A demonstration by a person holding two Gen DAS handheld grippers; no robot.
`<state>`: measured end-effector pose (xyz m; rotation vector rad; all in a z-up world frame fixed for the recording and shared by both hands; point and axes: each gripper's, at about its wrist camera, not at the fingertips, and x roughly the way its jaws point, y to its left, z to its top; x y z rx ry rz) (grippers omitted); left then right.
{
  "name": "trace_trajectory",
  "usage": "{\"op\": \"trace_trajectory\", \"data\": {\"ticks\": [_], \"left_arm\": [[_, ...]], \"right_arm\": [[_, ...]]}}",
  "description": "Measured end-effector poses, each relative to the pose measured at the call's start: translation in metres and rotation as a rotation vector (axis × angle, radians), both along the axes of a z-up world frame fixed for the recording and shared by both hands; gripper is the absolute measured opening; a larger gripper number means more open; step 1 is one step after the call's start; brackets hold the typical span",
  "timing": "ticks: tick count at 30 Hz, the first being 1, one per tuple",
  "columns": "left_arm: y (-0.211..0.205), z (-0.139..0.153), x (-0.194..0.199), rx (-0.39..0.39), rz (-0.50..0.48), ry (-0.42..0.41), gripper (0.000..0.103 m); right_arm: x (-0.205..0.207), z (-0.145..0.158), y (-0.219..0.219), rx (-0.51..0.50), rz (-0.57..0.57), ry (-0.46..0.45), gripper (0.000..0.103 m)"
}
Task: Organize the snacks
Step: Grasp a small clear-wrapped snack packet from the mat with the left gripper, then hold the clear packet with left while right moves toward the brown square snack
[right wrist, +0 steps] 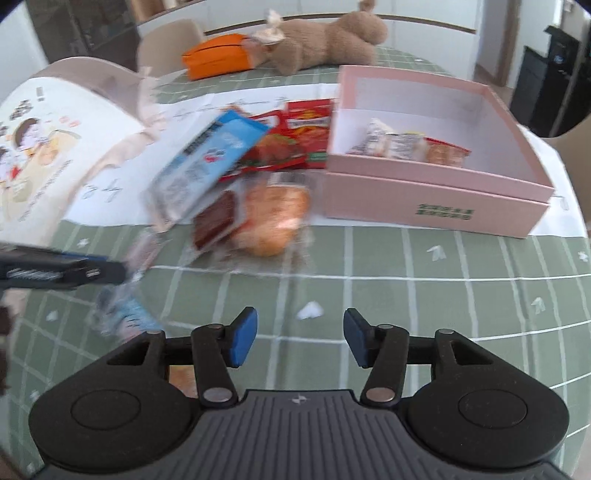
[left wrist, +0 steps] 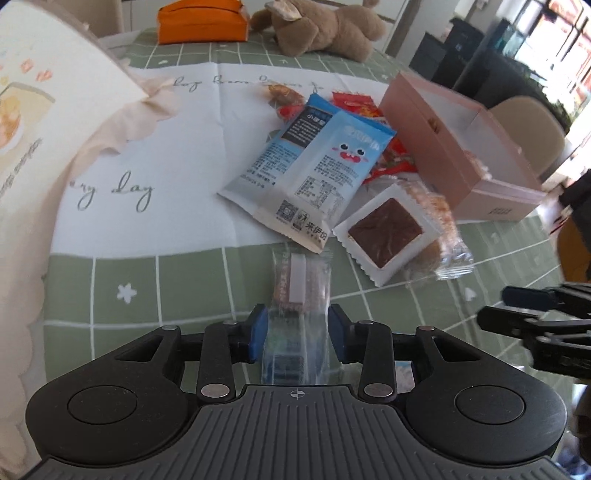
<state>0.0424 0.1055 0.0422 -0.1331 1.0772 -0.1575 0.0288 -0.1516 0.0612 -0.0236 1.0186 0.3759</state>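
Left gripper (left wrist: 297, 334): the blue pads sit on either side of a clear-wrapped snack bar (left wrist: 300, 286), which runs between them and out ahead over the green checked tablecloth (left wrist: 147, 295). The pads look close to the wrapper, yet whether they are pressing it I cannot tell.

Right gripper (right wrist: 299, 341): jaws wide apart, nothing between them, only tablecloth below.

Snack pile: two blue packets (left wrist: 325, 162), a white packet with a brown square (left wrist: 386, 230), a bun in clear wrap (right wrist: 275, 218) and red packets (right wrist: 303, 136) lie overlapping, just beside the pink box (right wrist: 436, 206).

Pink box: open, with a few wrapped snacks (right wrist: 406, 146) along its inner wall (most of the floor is bare).

Bystanders: a plush toy (left wrist: 325, 29) and an orange pouch (left wrist: 201, 22) at the far edge, well apart from the pile.

Risk, grip: the film is slick and soft, so the bar could slide or droop out if the pads only catch loose wrapper.

Risk, route: the pile lies between the bar and the box, so a low carry could drag packets along.

Risk, crowding: the other gripper is close by at the right, and the two could knock together.
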Motion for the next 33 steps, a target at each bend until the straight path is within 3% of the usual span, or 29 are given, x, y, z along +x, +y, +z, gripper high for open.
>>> {"op": "trace_trajectory", "data": {"ticks": [5,12,16,22,29,33], "left_arm": [[-0.013,-0.004,0.006,0.072,-0.040,0.003,0.043],[-0.006,-0.003,-0.005,0.075,-0.020,0.015,0.042],[-0.005,-0.002,-0.009,0.069,-0.012,0.014,0.042],[-0.007,-0.002,-0.016,0.050,-0.018,0.009,0.042],[-0.009,-0.002,-0.019,0.042,-0.023,0.003,0.043],[-0.010,-0.002,-0.018,0.031,-0.033,0.003,0.043]], "right_arm": [[0.003,0.011,0.008,0.040,-0.020,-0.008,0.053],[-0.025,0.018,0.027,0.056,0.154,0.045,0.067],[-0.035,0.004,0.036,0.002,0.186,0.080,0.068],[-0.027,-0.011,0.029,-0.049,0.111,0.094,0.068],[-0.007,-0.013,-0.001,-0.147,-0.046,0.030,0.065],[0.000,-0.013,-0.003,-0.165,-0.072,0.010,0.065]]}}
